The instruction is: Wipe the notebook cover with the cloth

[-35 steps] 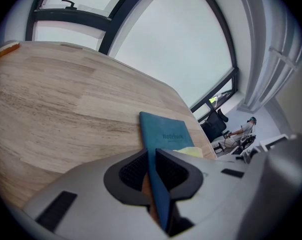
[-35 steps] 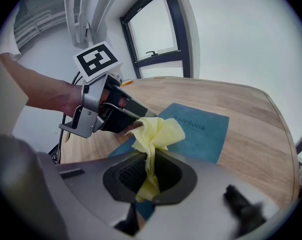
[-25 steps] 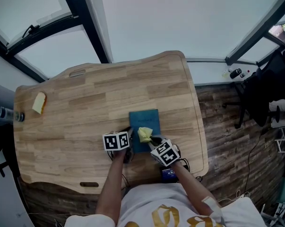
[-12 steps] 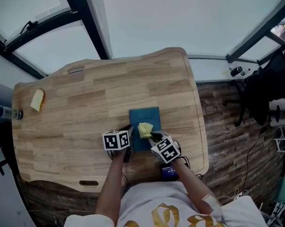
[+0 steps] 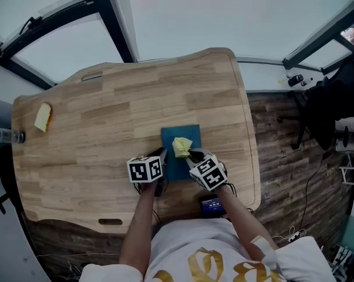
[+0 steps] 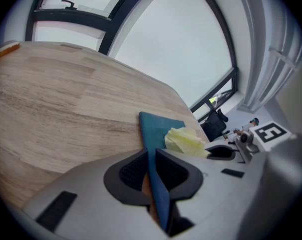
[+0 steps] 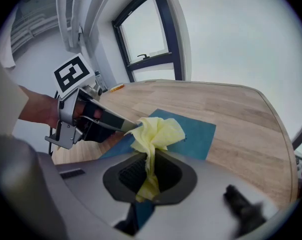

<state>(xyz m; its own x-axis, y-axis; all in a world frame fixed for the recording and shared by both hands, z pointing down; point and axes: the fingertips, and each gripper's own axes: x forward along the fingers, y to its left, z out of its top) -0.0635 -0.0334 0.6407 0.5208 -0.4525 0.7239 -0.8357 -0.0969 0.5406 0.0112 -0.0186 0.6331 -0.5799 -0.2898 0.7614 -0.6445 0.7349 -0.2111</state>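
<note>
A teal notebook (image 5: 180,151) lies flat near the front of the wooden table (image 5: 106,128). My left gripper (image 5: 159,175) is shut on the notebook's near left edge (image 6: 152,156), pinning it in place. A crumpled yellow cloth (image 5: 181,146) rests on the cover (image 7: 196,134), and my right gripper (image 5: 191,159) is shut on the cloth (image 7: 156,134), whose bunched end sticks out past the jaws. In the left gripper view the cloth (image 6: 185,140) sits on the notebook's right half. The left gripper (image 7: 125,125) shows in the right gripper view beside the cloth.
A small yellow sponge-like piece (image 5: 42,117) lies at the table's far left, with a bottle (image 5: 5,136) just off that edge. Large windows stand behind the table. A black office chair (image 5: 326,110) and wood floor are to the right.
Both grippers and the cloth have shifted a little farther up the notebook in the head view, which itself moved; both grips are unchanged.
</note>
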